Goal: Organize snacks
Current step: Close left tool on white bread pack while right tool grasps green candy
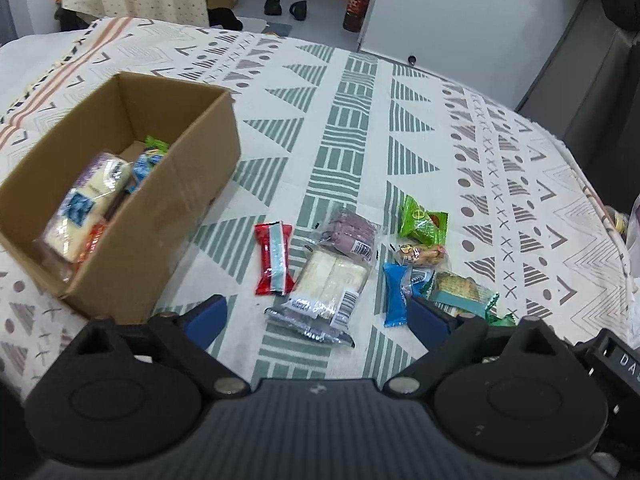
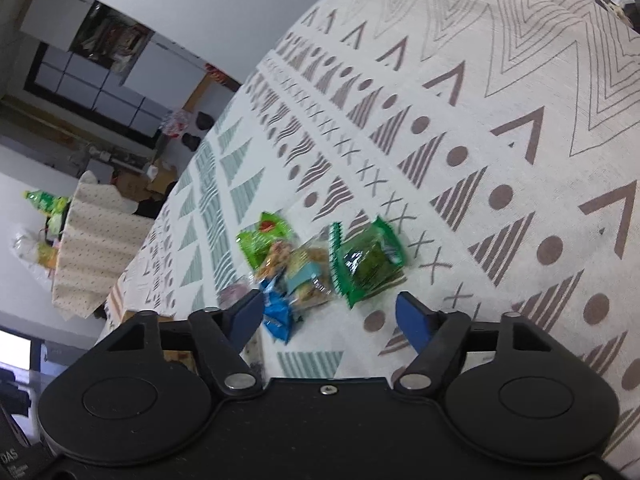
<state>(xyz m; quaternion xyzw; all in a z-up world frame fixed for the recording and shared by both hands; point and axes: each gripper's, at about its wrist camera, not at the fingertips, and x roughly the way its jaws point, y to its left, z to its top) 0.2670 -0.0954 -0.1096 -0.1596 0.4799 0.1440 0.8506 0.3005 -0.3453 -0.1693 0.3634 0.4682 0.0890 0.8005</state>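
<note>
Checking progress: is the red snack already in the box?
No. The red snack lies on the cloth, right of the box and outside it.

A table covered by a cream cloth printed with green striped triangles, brown dots and crosses [image 1: 348, 128] carries everything. At its left stands an open brown cardboard box [image 1: 168, 216]. To the right of the box, directly on the cloth, lie a red and pale blue wrapper [image 1: 274, 258], a clear pack of pale sandwich slices [image 1: 330, 284], a clear pack of purple slices [image 1: 354, 230], a bright green packet [image 1: 422, 222], a blue wrapper [image 1: 394, 294] and a dark green crimped packet [image 2: 366, 266].
</note>
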